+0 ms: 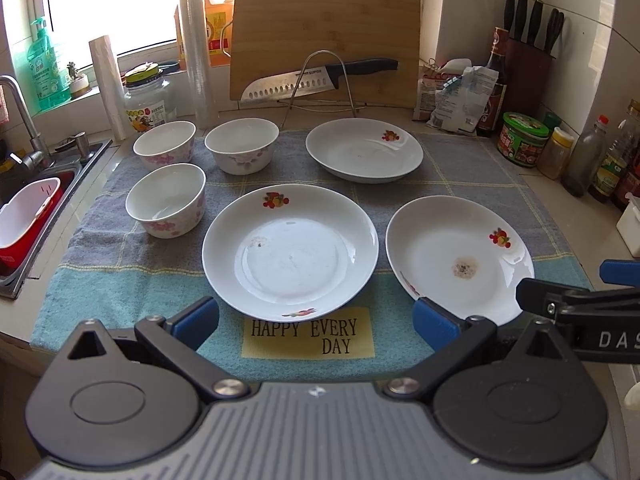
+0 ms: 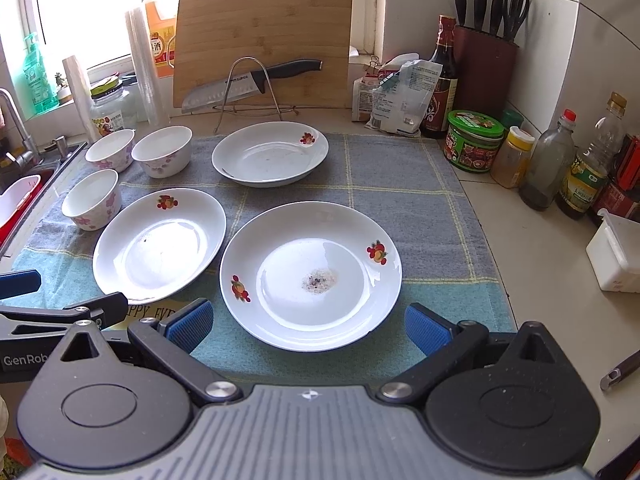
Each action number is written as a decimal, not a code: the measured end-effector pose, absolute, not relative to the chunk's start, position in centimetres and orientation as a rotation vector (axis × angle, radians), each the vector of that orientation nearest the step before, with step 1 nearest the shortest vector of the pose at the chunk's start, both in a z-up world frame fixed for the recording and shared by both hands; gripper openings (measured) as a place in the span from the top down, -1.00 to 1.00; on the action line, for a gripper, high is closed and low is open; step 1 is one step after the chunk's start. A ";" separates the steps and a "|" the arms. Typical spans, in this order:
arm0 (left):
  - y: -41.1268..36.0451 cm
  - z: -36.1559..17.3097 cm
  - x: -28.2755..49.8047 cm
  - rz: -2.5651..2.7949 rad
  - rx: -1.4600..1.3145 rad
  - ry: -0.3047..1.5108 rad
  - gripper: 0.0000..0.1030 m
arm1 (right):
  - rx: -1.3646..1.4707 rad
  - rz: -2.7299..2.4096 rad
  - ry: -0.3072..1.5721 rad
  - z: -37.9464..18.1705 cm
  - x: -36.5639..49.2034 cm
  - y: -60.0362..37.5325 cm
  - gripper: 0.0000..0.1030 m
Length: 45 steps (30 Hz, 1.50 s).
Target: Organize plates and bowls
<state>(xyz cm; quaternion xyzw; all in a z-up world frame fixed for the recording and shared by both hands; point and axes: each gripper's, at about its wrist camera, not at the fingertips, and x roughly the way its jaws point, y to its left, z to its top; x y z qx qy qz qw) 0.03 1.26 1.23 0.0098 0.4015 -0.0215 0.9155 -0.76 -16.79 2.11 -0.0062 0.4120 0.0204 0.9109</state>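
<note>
Three plates (image 1: 290, 246) and three bowls (image 1: 166, 199) lie separately on the towel (image 1: 120, 280). Both the left gripper (image 1: 316, 322) and right gripper (image 2: 306, 326) are wide open and empty at the towel's near edge. Each faces one near-edge plate, straight ahead between its jaws.

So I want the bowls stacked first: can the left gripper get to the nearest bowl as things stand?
Probably yes. The left gripper is open and empty, and the nearest bowl stands apart from the centre plate, with bare towel leading to it.
</note>
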 end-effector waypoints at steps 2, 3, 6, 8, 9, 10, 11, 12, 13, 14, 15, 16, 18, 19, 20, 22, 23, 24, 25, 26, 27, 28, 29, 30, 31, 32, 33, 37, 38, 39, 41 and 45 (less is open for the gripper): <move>1.3 1.2 0.0 -0.047 0.020 0.827 -0.99 | -0.013 0.038 0.849 2.1 -0.8 -16.7 -1.00; 1.3 1.2 0.0 -0.048 0.020 0.827 -0.99 | -0.014 0.037 0.849 2.1 -0.8 -16.7 -1.00; 1.3 1.2 0.1 -0.049 0.020 0.827 -0.99 | -0.014 0.035 0.847 2.2 -0.9 -16.7 -1.00; 1.3 1.2 0.1 -0.050 0.020 0.827 -0.99 | -0.016 0.034 0.846 2.2 -0.9 -16.6 -1.00; 1.3 1.2 0.1 -0.050 0.019 0.826 -0.99 | -0.016 0.033 0.846 2.2 -0.9 -16.6 -1.00; 1.3 1.2 0.1 -0.050 0.019 0.827 -0.99 | -0.017 0.033 0.846 2.2 -0.9 -16.5 -1.00; 1.3 1.2 0.1 -0.050 0.019 0.827 -0.99 | -0.017 0.033 0.845 2.2 -0.9 -16.5 -1.00; 1.3 1.2 0.1 -0.049 0.019 0.827 -0.99 | -0.017 0.032 0.845 2.3 -0.9 -16.5 -1.00; 1.3 1.2 0.1 -0.050 0.018 0.827 -0.99 | -0.018 0.031 0.845 2.3 -0.9 -16.4 -1.00; 1.4 1.2 0.1 -0.052 0.018 0.826 -0.99 | -0.019 0.030 0.844 2.3 -1.0 -16.3 -1.00; 1.5 1.2 0.1 -0.055 0.016 0.825 -0.99 | -0.019 0.030 0.843 2.3 -1.0 -16.3 -1.00; 1.7 1.2 0.1 -0.057 0.014 0.825 -0.99 | -0.019 0.029 0.843 2.3 -1.0 -16.3 -1.00; 1.9 1.2 0.2 -0.061 0.013 0.826 -0.99 | -0.019 0.027 0.843 2.3 -1.0 -16.0 -1.00; 2.0 1.2 0.2 -0.063 0.014 0.826 -0.99 | -0.020 0.025 0.843 2.3 -1.0 -15.9 -1.00; 2.2 1.1 0.2 -0.065 0.014 0.826 -0.99 | -0.021 0.024 0.843 2.3 -1.1 -15.8 -1.00; 2.4 1.0 0.2 -0.072 0.012 0.825 -0.99 | -0.021 0.021 0.844 2.3 -1.1 -15.5 -1.00; 2.6 1.0 0.2 -0.079 0.009 0.823 -0.99 | -0.022 0.020 0.842 2.3 -1.1 -15.4 -1.00; 2.8 0.9 0.2 -0.087 0.008 0.820 -0.99 | -0.023 0.019 0.840 2.3 -1.1 -15.3 -1.00; 2.9 0.9 0.2 -0.097 0.010 0.816 -0.98 | -0.024 0.021 0.833 2.3 -1.2 -15.2 -1.00; 3.0 0.8 0.2 -0.109 0.012 0.809 -0.99 | -0.028 0.027 0.826 2.4 -1.3 -15.0 -1.00; 3.0 0.8 0.2 -0.124 0.015 0.803 -0.99 | -0.033 0.029 0.821 2.4 -1.4 -14.9 -1.00; 3.1 0.7 0.2 -0.138 0.019 0.799 -0.99 | -0.035 0.031 0.816 2.4 -1.4 -14.8 -1.00; 3.2 0.6 0.2 -0.157 0.022 0.789 -0.99 | -0.035 0.038 0.807 2.5 -1.5 -14.8 -1.00; 3.3 0.5 0.1 -0.177 0.026 0.780 -0.99 | -0.035 0.038 0.802 2.5 -1.6 -14.8 -1.00; 3.4 0.3 0.2 -0.197 0.029 0.774 -0.99 | -0.034 0.034 0.798 2.5 -1.6 -14.7 -1.00; 3.4 0.1 0.2 -0.221 0.029 0.761 -0.99 | -0.033 0.036 0.789 2.6 -1.7 -14.7 -1.00; 3.5 -0.2 0.1 -0.241 0.029 0.747 -0.99 | -0.031 0.031 0.781 2.6 -1.8 -14.7 -1.00; 3.5 -1.2 -0.2 -0.318 0.043 0.697 -0.99 | -0.038 0.004 0.755 2.7 -2.3 -14.6 -1.00; 3.5 -1.4 -0.3 -0.332 0.044 0.679 -0.99 | -0.038 -0.002 0.751 2.7 -2.5 -14.6 -1.00; 3.4 -1.6 -0.3 -0.338 0.046 0.670 -0.99 | -0.035 -0.005 0.745 2.7 -2.6 -14.6 -1.00; 3.2 -2.1 -0.1 -0.381 0.054 0.674 -0.99 | -0.028 -0.012 0.742 2.6 -2.9 -14.8 -1.00; 2.9 -3.3 0.4 -0.476 0.034 0.703 -0.99 | -0.012 -0.026 0.730 2.3 -3.0 -15.5 -1.00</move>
